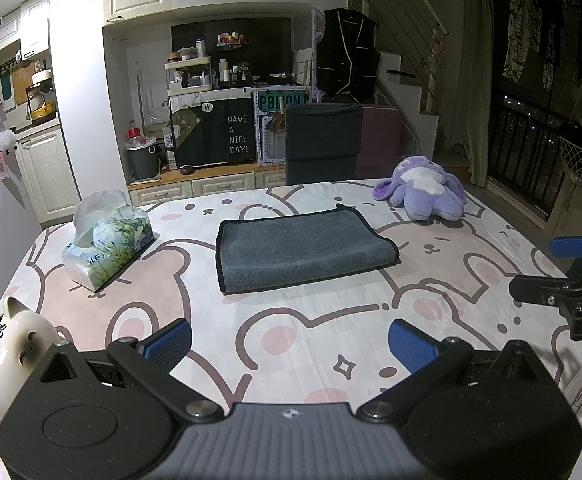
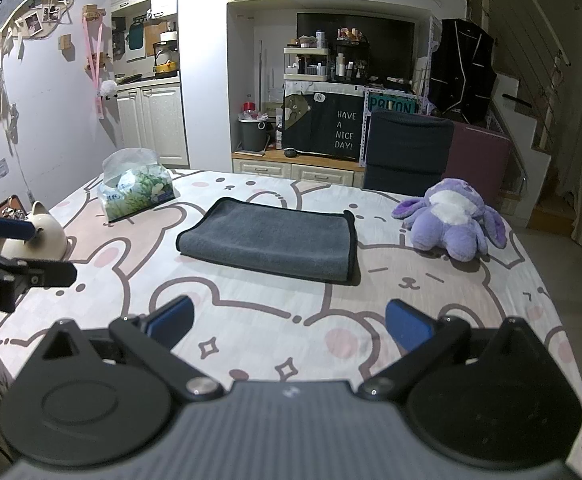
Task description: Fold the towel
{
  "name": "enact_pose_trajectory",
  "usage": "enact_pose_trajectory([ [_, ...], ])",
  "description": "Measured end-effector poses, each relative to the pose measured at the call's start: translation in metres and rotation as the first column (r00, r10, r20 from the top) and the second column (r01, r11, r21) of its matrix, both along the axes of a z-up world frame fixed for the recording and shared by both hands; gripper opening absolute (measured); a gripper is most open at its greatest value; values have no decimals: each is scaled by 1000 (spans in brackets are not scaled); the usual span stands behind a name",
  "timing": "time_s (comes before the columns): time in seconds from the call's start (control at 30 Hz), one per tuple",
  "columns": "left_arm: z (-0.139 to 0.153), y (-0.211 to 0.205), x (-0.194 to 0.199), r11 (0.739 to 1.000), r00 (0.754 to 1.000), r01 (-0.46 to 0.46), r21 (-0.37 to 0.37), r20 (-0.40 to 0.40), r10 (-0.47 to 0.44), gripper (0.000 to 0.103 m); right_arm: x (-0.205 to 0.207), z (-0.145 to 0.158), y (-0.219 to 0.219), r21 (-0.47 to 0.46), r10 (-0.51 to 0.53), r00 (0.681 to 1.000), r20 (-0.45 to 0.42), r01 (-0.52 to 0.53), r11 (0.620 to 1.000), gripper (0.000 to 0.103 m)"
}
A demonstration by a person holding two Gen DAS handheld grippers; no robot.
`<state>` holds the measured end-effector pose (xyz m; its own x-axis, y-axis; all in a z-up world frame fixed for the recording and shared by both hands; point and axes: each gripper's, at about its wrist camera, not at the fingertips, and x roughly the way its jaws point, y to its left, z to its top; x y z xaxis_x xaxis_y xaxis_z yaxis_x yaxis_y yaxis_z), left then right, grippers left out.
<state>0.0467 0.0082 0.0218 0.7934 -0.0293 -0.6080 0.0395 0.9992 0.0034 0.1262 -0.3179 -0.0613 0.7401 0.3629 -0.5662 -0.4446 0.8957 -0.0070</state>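
From the left wrist view we see our left gripper (image 1: 290, 345) with its blue pads spread wide and nothing between them, held low over the bunny-print tablecloth (image 1: 291, 344). The grey towel (image 1: 305, 249) lies folded flat in the middle of the table, well ahead of the fingers, its black-trimmed edges showing at the left and far sides. A tissue pack (image 1: 109, 240) sits to the left of the towel, apart from it; a purple plush toy (image 1: 425, 189) rests at the far right, also apart. A white cat figurine (image 1: 11, 354) stands just beside our left finger at the near-left table edge. Our right gripper (image 1: 547, 268) enters from the right, jaws parted. Bare cloth lies between our fingers and the towel.

From the right wrist view, our right gripper (image 2: 289, 326) is likewise wide and empty. The towel (image 2: 269, 239) sits centred ahead, the tissue pack (image 2: 137, 190) far left, the plush toy (image 2: 453, 218) far right. The left gripper (image 2: 39, 250) reaches in from the left, in front of the cat figurine (image 2: 39, 236). A dark chair (image 2: 409, 152) stands behind the far table edge.
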Motion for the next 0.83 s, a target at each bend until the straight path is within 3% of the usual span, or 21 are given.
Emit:
enact_pose_trajectory([
  [0.83,2,3,0,1000,1000,-2,2,2,2,103,0,0,-1,-3,6,1000,2,-6,1000,103],
])
